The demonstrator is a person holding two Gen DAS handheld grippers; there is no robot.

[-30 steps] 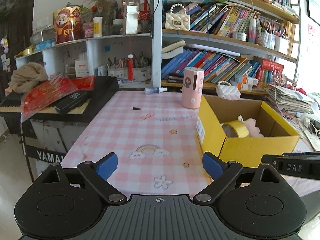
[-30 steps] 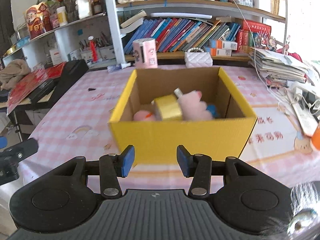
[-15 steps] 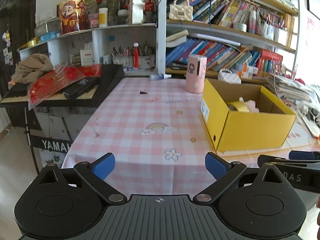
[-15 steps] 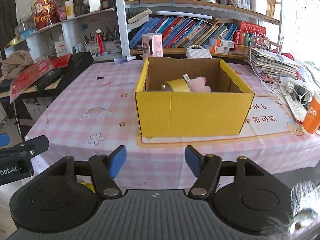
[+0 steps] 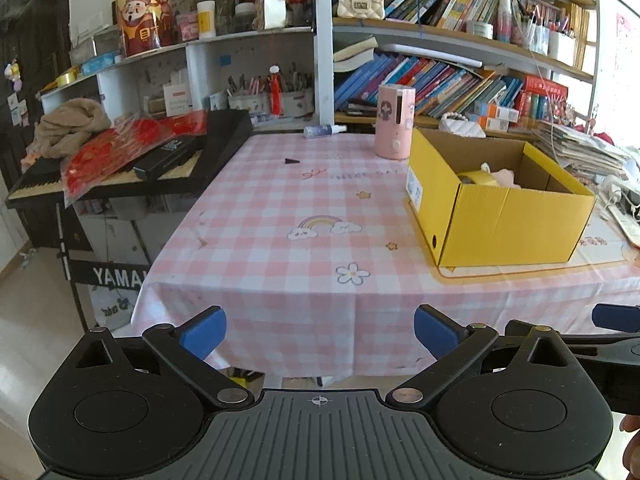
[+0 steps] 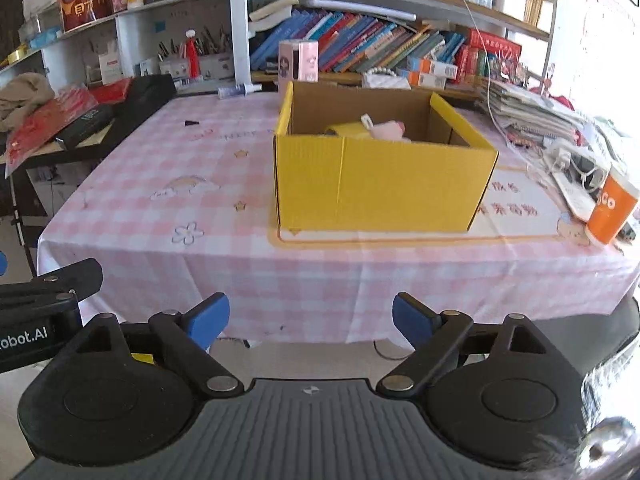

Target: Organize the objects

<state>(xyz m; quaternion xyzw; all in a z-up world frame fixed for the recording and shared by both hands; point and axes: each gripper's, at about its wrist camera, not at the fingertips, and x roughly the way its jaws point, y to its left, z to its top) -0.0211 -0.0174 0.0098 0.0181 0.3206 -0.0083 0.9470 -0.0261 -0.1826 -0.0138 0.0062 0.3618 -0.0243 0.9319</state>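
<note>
While both claws (image 5: 318,332) (image 6: 310,322) spread empty off the table edge (image 5: 280,300), their jaws widen.

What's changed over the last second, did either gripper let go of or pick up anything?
Both grippers pulled back from the yellow box to beyond the table edge. The right gripper went from nearly closed to wide, its jaws opening, nothing between them. The left gripper is open and empty too. The box, its tape roll and pink toy stayed put.
</note>
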